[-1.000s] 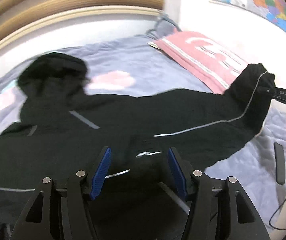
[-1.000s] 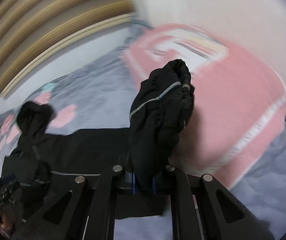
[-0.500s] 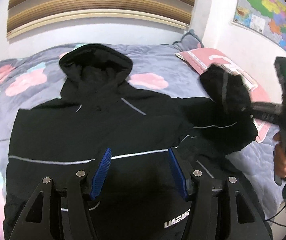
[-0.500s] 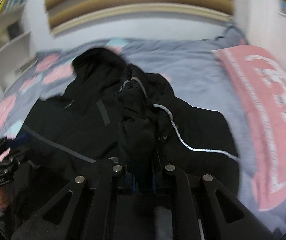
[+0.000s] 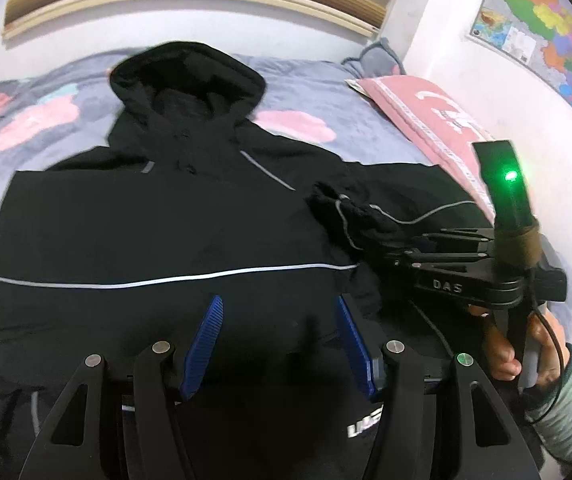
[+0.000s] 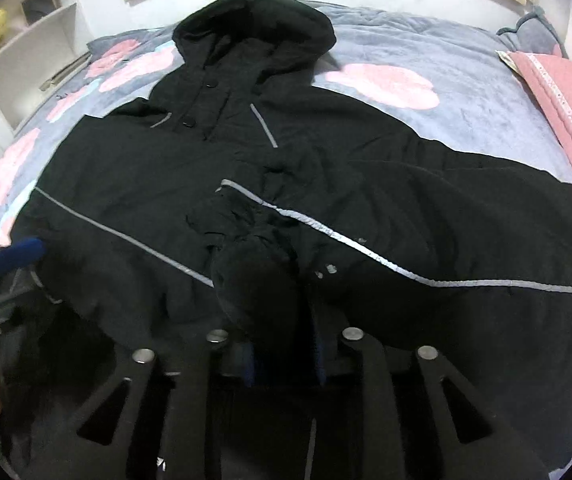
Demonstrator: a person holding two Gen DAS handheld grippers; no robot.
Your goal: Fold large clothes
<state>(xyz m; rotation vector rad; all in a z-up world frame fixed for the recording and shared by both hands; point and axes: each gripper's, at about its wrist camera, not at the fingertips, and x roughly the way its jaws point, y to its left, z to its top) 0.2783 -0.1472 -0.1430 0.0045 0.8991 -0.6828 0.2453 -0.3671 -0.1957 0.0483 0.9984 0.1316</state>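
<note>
One black jacket (image 5: pixel 158 220), two tools, one pink pillow (image 5: pixel 438 120), one wall map (image 5: pixel 546 28).

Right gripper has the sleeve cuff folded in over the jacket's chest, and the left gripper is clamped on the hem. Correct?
Not quite: the left gripper is open and holds nothing, its blue fingers apart above the jacket, as the left wrist view shows. The right gripper does grip the sleeve cuff over the chest.

Both fisheye views look forward and down from close above the black jacket (image 5: pixel 174 220), facing the headboard end of the bed (image 6: pixel 466 92). Each shares the jacket's hood, upper centre. The left wrist view catches the right claw (image 5: pixel 418 244) at right.
</note>
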